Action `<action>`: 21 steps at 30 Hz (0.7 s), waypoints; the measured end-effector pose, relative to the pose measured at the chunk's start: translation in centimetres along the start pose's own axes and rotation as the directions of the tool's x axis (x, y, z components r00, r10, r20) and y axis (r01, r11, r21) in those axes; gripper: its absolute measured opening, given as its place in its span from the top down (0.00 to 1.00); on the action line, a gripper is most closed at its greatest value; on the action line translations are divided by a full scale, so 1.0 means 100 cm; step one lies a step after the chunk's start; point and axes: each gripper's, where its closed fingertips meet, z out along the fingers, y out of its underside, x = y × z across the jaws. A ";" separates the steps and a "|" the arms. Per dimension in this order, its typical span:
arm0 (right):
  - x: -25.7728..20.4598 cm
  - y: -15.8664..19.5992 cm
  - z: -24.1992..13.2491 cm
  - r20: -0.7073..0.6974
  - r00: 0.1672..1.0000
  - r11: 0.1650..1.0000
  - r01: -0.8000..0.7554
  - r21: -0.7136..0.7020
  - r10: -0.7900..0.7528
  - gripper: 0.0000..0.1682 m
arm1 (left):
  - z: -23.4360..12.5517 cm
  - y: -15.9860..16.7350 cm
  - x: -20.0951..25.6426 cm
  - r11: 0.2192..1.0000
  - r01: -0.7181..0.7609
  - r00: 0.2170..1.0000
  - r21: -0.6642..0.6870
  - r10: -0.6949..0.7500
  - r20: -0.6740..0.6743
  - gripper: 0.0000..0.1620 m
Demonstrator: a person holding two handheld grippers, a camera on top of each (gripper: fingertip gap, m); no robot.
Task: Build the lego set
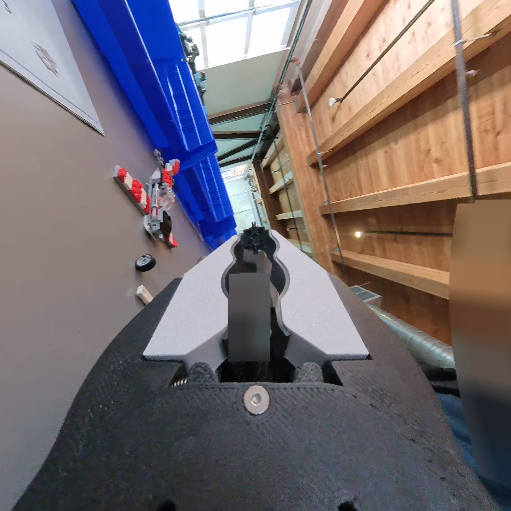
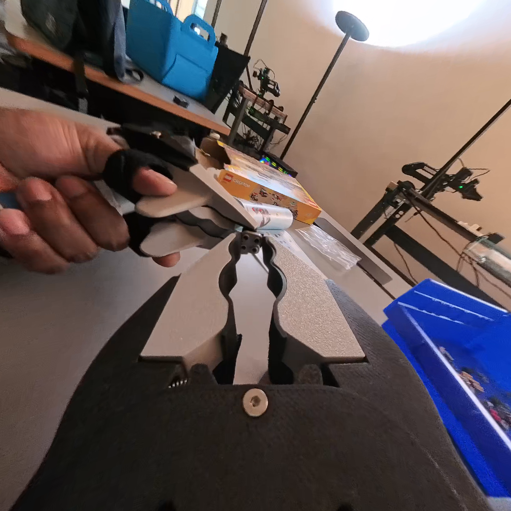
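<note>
Both grippers pinch small dark pieces, tips meeting above the table.

The left gripper (image 1: 253, 243) is pressed onto a black round-holed piece (image 1: 253, 240); at left of its frame lie the red-and-white lego model (image 1: 154, 197), a loose black wheel (image 1: 145, 262) and a beige brick (image 1: 144, 294), with blue bins (image 1: 177, 116) behind. The right gripper (image 2: 250, 244) clamps a dark grey four-holed piece (image 2: 250, 245), its tips touching the other gripper's, held by a hand (image 2: 69, 193) at left. Beyond stand the yellow box (image 2: 265, 190), a rolled sheet (image 2: 265, 218), a clear bag (image 2: 326, 246); a blue bin (image 2: 456, 359) fills the lower right.
</note>
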 end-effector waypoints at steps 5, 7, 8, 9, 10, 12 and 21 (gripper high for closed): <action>0.001 -0.001 -0.001 0.008 1.000 1.000 -0.021 0.014 0.021 0.91 | 0.001 0.000 0.001 1.000 0.031 0.999 0.007 -0.031 -0.029 0.90; 0.001 -0.001 -0.001 0.007 1.000 1.000 -0.016 0.012 0.016 0.91 | 0.000 0.000 0.001 1.000 0.008 1.000 0.002 -0.008 -0.011 0.90; 0.000 0.000 -0.001 0.010 1.000 1.000 -0.017 0.009 0.017 0.91 | 0.000 0.000 0.000 1.000 -0.014 1.000 -0.002 0.014 0.005 0.90; 0.000 0.001 0.000 0.013 1.000 1.000 -0.018 0.004 0.018 0.91 | 0.000 -0.001 0.000 0.999 -0.046 0.999 -0.007 0.047 0.026 0.90; 0.000 0.001 0.000 0.012 1.000 1.000 -0.015 0.003 0.015 0.91 | 0.000 -0.001 -0.001 0.996 -0.083 0.995 -0.015 0.084 0.047 0.90; 0.000 0.001 0.000 0.012 1.000 1.000 -0.008 0.003 0.008 0.91 | -0.001 -0.001 0.000 0.991 -0.128 0.989 -0.031 0.130 0.074 0.90; 0.002 -0.008 -0.005 0.033 0.998 0.995 -0.065 0.071 0.062 0.91 | -0.004 -0.004 0.004 1.000 -0.011 1.000 0.010 0.012 -0.029 0.99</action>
